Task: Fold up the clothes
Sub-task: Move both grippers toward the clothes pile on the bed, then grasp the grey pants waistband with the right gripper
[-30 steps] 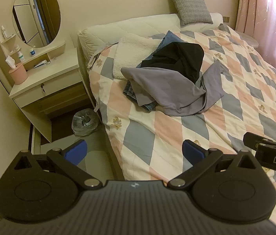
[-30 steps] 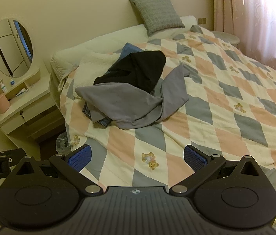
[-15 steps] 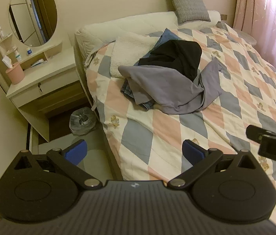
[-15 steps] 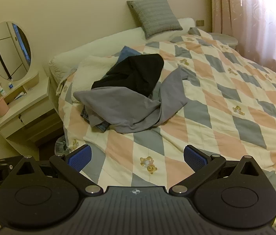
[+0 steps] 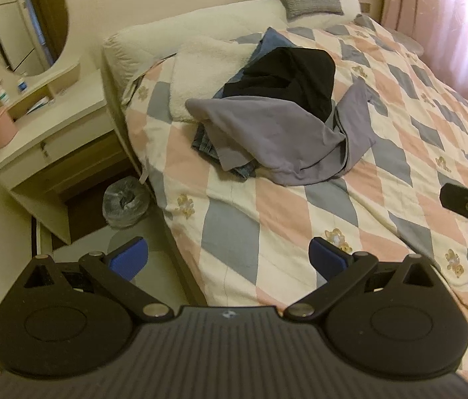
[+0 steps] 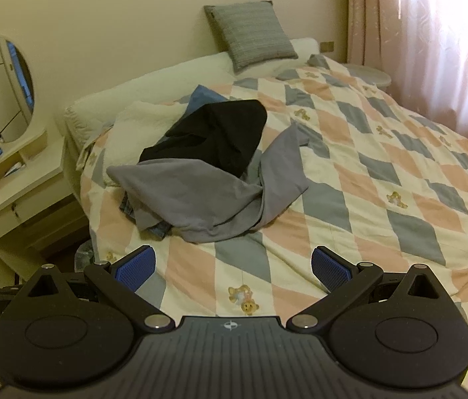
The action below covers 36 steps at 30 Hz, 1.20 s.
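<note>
Where grey shirt (image 6: 200, 196) covers jeans (image 5: 208, 147) (mostly hidden)

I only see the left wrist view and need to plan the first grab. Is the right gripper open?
Observer: Yes, the right gripper is open and holds nothing.
Operator: What is it aimed at?
Observer: The grey garment. Bare quilt lies between them, so they are not touching.
Operator: My view crops the head of the bed. What is up there?
Observer: A grey cushion, propped upright against the wall.
</note>
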Tool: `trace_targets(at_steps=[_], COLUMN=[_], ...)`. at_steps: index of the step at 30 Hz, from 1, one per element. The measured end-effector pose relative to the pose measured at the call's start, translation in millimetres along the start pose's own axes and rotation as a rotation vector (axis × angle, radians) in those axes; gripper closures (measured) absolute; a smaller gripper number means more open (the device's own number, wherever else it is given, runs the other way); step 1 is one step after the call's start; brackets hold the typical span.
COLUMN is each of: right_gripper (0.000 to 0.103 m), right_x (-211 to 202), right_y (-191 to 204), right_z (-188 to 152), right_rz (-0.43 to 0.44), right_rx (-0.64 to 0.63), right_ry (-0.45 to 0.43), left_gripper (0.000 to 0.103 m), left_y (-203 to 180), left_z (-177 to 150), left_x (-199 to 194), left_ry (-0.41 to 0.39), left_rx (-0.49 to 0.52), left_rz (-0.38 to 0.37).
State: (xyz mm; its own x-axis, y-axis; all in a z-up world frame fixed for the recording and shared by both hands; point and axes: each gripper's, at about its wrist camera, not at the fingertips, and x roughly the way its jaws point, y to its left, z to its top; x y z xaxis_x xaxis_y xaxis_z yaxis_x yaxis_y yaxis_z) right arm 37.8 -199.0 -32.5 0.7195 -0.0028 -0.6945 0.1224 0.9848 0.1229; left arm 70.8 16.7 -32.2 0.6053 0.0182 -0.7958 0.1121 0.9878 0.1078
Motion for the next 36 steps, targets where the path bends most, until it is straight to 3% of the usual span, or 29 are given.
trace_targets(at_steps=[11, 21, 27, 29, 31, 36], right_gripper=[0.0, 0.003, 0.016, 0.03, 0.037, 0.059], right_x=[71.4, 174.2, 233.5, 249.4, 266.8, 319.0], right_y=[18.0, 79.0, 109.2, 114.3, 125.9, 174.8], right_z=[31.5, 7.5, -6.1, -9.4, -15.5, -42.9], right_rz=[-0.023, -0.054, -0.061, -0.054, -0.054, -0.029], right_rx=[0.008, -0.275, -0.4, -0.445, -0.513, -0.797], right_ry=[0.001, 0.043, 0.082, 0.086, 0.09, 0.051], left_gripper=[0.001, 0.001, 0.009, 0.016, 0.021, 0.025], left_y=[30.5, 80.6, 103.4, 110.4, 117.8, 133.9], left_z=[54.1, 77.2, 100.7, 108.3, 114.7, 126.7], left_x=[73.2, 176.1, 233.4, 250.5, 265.4, 298.5], left_ry=[0.041, 0.121, 0.123, 0.127, 0.129, 0.136], left_rx=[0.029, 0.022, 0.067, 0.089, 0.099, 0.1], left_rz=[-0.096, -0.149, -0.233, -0.243, -0.257, -0.268])
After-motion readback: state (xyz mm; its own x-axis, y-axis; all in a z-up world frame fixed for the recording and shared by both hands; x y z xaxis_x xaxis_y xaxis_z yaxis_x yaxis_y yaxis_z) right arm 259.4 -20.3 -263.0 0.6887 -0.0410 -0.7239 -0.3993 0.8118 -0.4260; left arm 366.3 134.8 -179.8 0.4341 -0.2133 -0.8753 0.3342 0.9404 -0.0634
